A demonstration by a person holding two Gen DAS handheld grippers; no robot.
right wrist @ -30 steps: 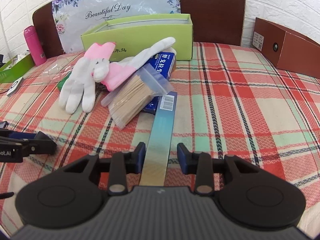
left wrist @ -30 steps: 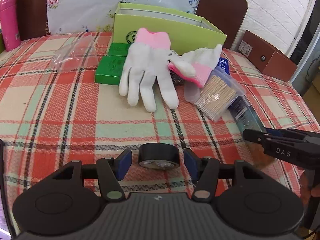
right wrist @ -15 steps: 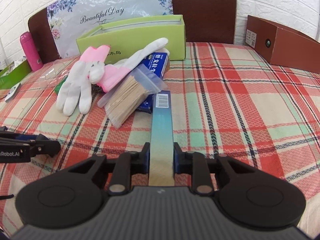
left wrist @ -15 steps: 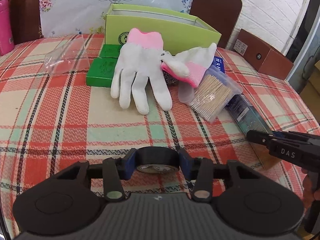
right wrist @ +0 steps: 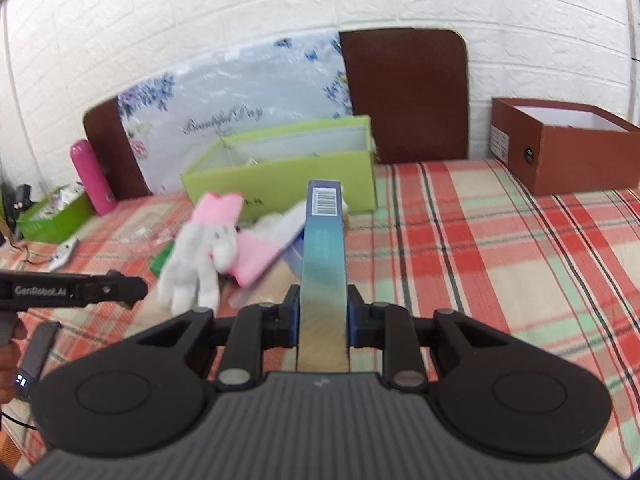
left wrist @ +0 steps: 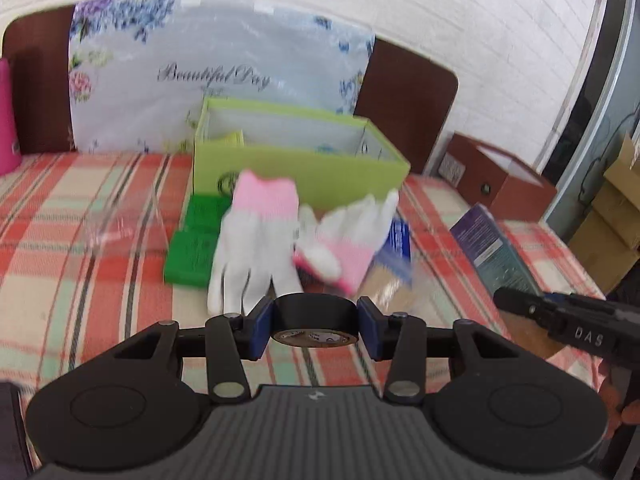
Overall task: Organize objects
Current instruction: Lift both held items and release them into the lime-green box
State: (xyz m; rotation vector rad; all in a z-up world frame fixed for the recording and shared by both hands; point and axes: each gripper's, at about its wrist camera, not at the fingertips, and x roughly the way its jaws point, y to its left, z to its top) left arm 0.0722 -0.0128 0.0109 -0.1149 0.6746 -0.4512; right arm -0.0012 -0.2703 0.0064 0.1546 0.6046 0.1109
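My left gripper (left wrist: 315,322) is shut on a black roll of tape (left wrist: 314,318), lifted above the plaid tablecloth (left wrist: 80,264). My right gripper (right wrist: 322,316) is shut on a long blue-green carton (right wrist: 323,256) with a barcode at its far end, also raised off the table. That carton (left wrist: 496,252) shows at the right of the left wrist view. Beyond both stands an open lime-green box (left wrist: 296,160) (right wrist: 280,172). In front of the box lie white-and-pink gloves (left wrist: 256,248) (right wrist: 208,248), green packets (left wrist: 192,240), a bag of wooden sticks (left wrist: 392,284) and a blue pack (left wrist: 400,240).
A brown open box (right wrist: 560,148) sits at the table's back right. A pink bottle (right wrist: 92,176) and a small green box (right wrist: 52,216) stand far left. A floral plastic bag (right wrist: 240,116) and brown chair backs (right wrist: 404,92) rise behind. A clear plastic bag (left wrist: 120,220) lies left of the packets.
Both grippers closed on their objects, the left on the tape roll and the right on the carton, then rose off the table and tilted up toward the green box.
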